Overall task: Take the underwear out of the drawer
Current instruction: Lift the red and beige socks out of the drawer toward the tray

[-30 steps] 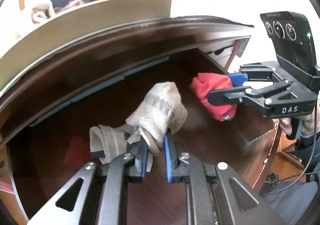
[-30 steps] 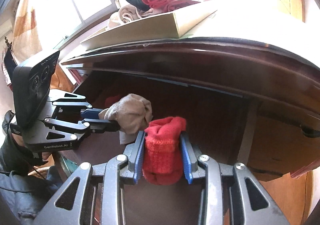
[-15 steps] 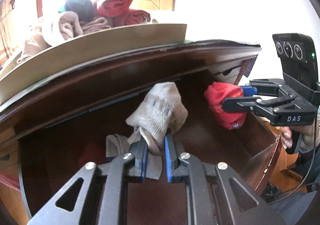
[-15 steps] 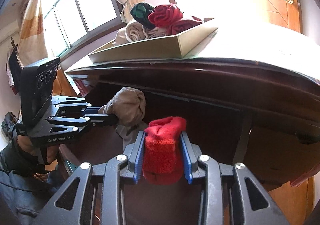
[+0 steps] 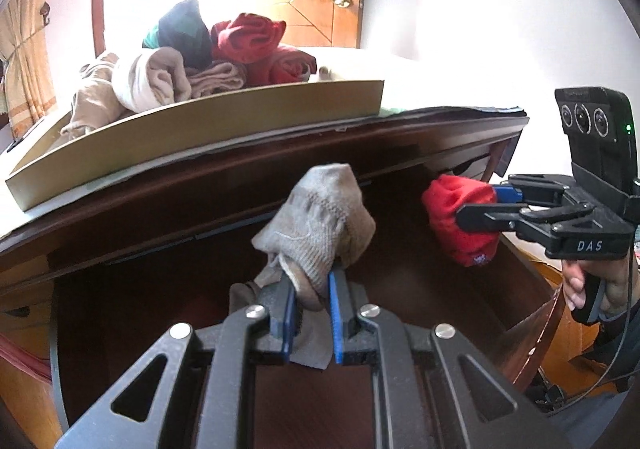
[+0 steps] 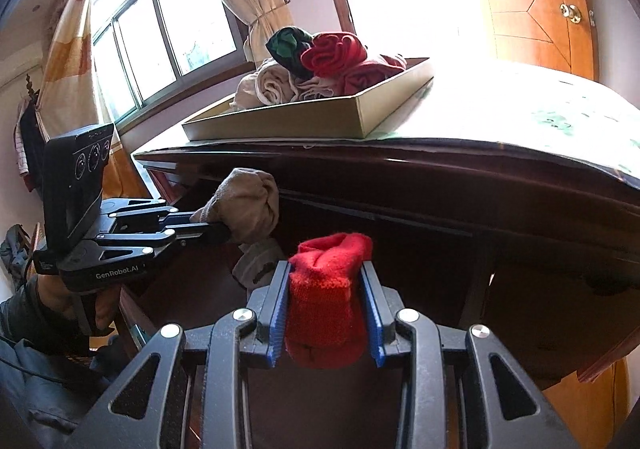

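Above the open dark wooden drawer (image 5: 280,389), soft, light bundles are being gripped mid-body: beige knitted roll (image 5: 320,225) by left gripper (image 5: 310,313), red knitted roll (image 6: 326,305) by right gripper (image 6: 326,313).

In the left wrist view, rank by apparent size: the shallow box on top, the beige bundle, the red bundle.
1. shallow box, clearly largest.
2. beige bundle.
3. red bundle, smallest, though it sits farther from the camera, so unsure.

Drawer (image 5: 400,389) mouth open below worktop (image 6: 500,117) edge; worktop overhang blocks above; tray (image 6: 320,121) with rolled garments (image 6: 320,65) crowds worktop's left part.
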Demonstrator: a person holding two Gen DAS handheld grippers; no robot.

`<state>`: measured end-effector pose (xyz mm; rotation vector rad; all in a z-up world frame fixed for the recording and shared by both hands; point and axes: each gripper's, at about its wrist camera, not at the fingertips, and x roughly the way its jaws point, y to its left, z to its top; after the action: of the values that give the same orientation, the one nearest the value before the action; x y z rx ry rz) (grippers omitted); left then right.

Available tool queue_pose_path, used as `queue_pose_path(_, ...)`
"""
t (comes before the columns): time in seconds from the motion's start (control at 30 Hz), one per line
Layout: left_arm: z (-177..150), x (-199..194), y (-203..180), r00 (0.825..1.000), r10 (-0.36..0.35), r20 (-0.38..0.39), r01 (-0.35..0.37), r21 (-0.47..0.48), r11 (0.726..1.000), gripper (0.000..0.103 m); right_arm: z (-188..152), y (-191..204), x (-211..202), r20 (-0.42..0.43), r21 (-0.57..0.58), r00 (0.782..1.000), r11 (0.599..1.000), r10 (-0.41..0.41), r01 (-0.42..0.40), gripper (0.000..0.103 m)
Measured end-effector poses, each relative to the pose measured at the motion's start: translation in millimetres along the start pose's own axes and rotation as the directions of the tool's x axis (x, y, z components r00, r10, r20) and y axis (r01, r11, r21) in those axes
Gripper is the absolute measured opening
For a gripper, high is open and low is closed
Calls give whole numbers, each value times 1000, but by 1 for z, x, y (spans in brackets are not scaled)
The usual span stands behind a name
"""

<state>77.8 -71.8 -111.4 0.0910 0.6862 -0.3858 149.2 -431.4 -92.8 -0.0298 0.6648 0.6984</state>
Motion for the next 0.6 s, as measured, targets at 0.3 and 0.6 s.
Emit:
queue_pose_path(0.3, -3, -7, -2, 998, 27, 59, -27, 1, 1000, 12, -1, 2, -7, 49, -17, 999, 1000, -9, 9, 36)
queue_pose_path(0.6, -5, -15, -2, 993, 46, 108, -46, -2, 999, 12, -3, 7, -16, 107, -48, 994, 999, -15, 20, 36)
